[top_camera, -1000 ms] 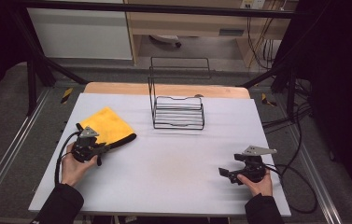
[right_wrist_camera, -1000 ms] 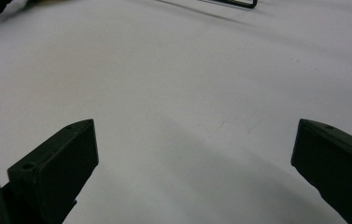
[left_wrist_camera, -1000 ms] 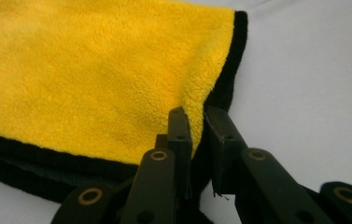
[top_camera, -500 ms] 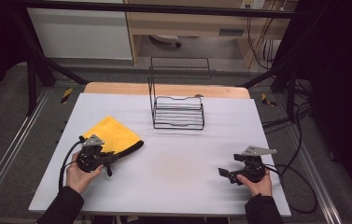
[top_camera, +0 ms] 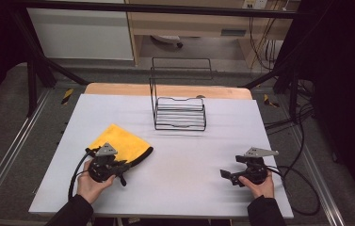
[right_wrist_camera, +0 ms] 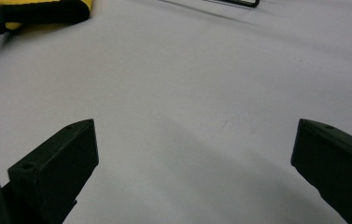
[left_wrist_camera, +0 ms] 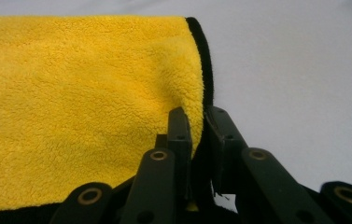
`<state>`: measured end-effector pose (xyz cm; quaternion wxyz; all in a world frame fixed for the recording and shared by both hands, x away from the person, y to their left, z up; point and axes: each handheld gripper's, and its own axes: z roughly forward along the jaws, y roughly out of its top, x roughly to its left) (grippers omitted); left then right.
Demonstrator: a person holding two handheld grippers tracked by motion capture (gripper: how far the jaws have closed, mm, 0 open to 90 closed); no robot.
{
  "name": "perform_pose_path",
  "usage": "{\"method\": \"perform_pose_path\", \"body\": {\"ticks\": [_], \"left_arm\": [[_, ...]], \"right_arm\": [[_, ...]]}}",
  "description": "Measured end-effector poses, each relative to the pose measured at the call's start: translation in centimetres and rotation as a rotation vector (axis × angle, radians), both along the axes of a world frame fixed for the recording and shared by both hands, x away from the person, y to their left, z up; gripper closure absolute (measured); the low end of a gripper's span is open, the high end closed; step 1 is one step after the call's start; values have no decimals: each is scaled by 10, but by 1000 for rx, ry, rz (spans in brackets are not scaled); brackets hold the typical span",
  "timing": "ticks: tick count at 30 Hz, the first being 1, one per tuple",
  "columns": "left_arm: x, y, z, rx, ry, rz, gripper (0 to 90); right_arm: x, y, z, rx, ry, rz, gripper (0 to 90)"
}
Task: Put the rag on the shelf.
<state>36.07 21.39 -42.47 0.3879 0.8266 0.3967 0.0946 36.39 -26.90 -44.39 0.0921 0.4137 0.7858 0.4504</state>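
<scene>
A yellow cloth with a black edge point(top_camera: 118, 143) lies folded on the white table point(top_camera: 189, 155) at the front left. My left gripper point(top_camera: 124, 169) is shut on the cloth's black-trimmed corner. In the left gripper view that gripper point(left_wrist_camera: 198, 123) pinches a fold of the yellow cloth point(left_wrist_camera: 80, 93) between both jaws. My right gripper point(top_camera: 226, 176) rests open near the front right edge, held by a hand. In the right gripper view its jaws point(right_wrist_camera: 194, 154) stand wide apart over bare table, with the cloth point(right_wrist_camera: 38, 11) far off at the top left.
A black wire rack point(top_camera: 180, 110) stands at the back middle of the table, its tall back frame behind it. Cables point(top_camera: 297, 188) trail off the right side. Metal frame legs flank the table; the floor lies beyond.
My left gripper has pulled the cloth toward the right and front, dragging it across the table. The right gripper has stayed put.
</scene>
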Motion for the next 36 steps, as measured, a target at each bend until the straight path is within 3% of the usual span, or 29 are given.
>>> {"method": "perform_pose_path", "body": {"ticks": [3,15,22,25,29,31,33,36], "left_arm": [[-5,-8,0,-12,0,-20,800],[-25,-41,-3,10,-4,-107,797],[-24,-42,-6,12,-1,-112,757],[-25,-42,-4,24,-20,-127,704],[-25,-35,3,18,-36,-113,570],[-24,-28,7,13,-55,-95,536],[-21,-20,10,12,-69,-78,421],[-12,-4,12,10,-76,-47,334]], "right_arm": [[0,0,0,1,-1,-1,13],[0,1,0,-3,0,2,13],[1,3,1,-18,-4,7,13],[0,4,1,-16,1,2,13],[1,8,4,-15,-11,9,12],[1,10,5,-15,-11,11,11],[2,18,7,-14,-18,25,10],[5,30,9,-22,-27,40,8]]}}
